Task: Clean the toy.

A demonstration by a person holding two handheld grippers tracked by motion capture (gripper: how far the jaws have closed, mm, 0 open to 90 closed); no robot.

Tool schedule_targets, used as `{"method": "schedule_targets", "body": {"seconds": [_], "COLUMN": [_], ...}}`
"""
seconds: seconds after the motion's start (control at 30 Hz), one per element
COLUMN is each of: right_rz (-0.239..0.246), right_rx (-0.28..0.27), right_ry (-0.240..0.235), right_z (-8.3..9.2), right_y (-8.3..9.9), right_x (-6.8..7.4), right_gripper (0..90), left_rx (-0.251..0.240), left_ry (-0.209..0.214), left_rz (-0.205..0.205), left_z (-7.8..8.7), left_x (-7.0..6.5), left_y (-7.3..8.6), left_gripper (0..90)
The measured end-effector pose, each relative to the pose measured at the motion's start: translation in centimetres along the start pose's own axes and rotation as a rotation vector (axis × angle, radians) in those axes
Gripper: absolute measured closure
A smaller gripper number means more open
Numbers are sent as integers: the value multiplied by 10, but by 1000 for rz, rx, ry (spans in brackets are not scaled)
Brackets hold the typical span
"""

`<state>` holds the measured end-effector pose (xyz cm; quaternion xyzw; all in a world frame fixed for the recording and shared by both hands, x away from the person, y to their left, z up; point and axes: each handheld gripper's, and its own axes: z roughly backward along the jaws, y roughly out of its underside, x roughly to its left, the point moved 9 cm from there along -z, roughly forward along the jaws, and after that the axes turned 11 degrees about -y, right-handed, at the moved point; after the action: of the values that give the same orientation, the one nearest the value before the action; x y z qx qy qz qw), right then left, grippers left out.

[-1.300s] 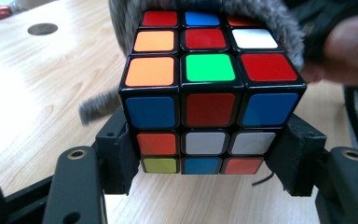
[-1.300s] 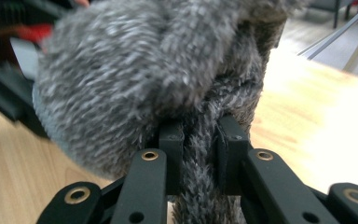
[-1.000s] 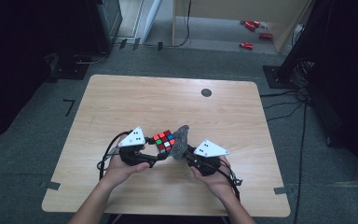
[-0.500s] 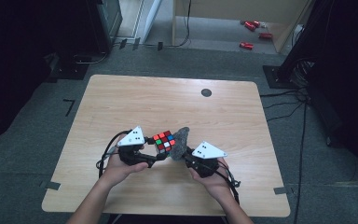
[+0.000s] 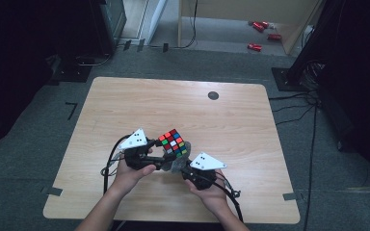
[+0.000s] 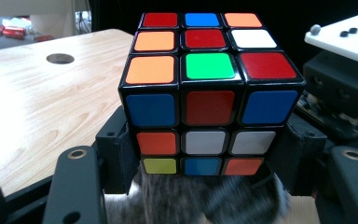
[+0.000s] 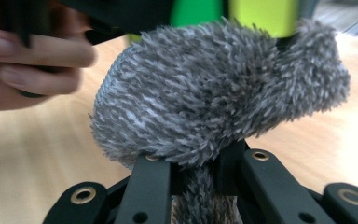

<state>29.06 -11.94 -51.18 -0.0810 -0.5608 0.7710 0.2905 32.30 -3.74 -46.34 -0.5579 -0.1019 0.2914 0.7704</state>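
Observation:
A scrambled Rubik's cube (image 5: 172, 143) hangs above the wooden table (image 5: 125, 106), near its front. My left gripper (image 5: 167, 155) is shut on the cube's lower layers. In the left gripper view the cube (image 6: 209, 88) sits between the left gripper's (image 6: 207, 158) black jaws, red, blue and orange stickers facing the camera. My right gripper (image 5: 180, 167) is shut on a grey fluffy cloth (image 5: 176, 165). That cloth (image 7: 214, 93) bulges above my right gripper (image 7: 196, 186) and presses against the cube's green and yellow underside (image 7: 261, 14). The cloth (image 6: 205, 200) shows blurred below the cube.
A small dark round mark (image 5: 213, 95) lies at the table's far side. Red objects (image 5: 255, 46) lie on the floor beyond, and dark equipment and cables (image 5: 313, 96) stand at the right. The hand on the left gripper (image 7: 32, 56) is close beside the cloth.
My right gripper has shifted left and toward the near edge, dragging the cloth from the cube's right side to its underside. The left gripper and cube have stayed put.

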Motion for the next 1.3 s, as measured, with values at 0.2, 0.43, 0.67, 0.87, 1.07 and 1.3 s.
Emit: {"method": "schedule_targets", "body": {"seconds": [0.2, 0.43, 0.67, 0.87, 1.07, 1.3], "right_rz": [7, -63, -59, -81, -87, -63], "right_rx": [22, -25, 3, -30, -40, 3], "right_ry": [-7, 74, -31, 26, 65, -26], "right_z": [-3, 12, -3, 13, 14, 3], "right_y": [2, -4, -1, -9, -8, -6], "right_x": [1, -22, 3, -17, -21, -1], "right_gripper": [791, 790, 790, 790, 788, 786], "left_rx": [9, 9, 10, 1, 5, 5], "left_ry": [-2, 4, -5, -9, 7, -4], "left_rz": [-4, -10, -12, -11, 16, 2], "left_z": [0, -1, -2, 1, -2, -2], "left_x": [1, -3, -3, -2, -5, -6], "left_y": [1, 0, 0, -2, -3, -3], "left_gripper": [352, 351, 351, 352, 351, 351]}}
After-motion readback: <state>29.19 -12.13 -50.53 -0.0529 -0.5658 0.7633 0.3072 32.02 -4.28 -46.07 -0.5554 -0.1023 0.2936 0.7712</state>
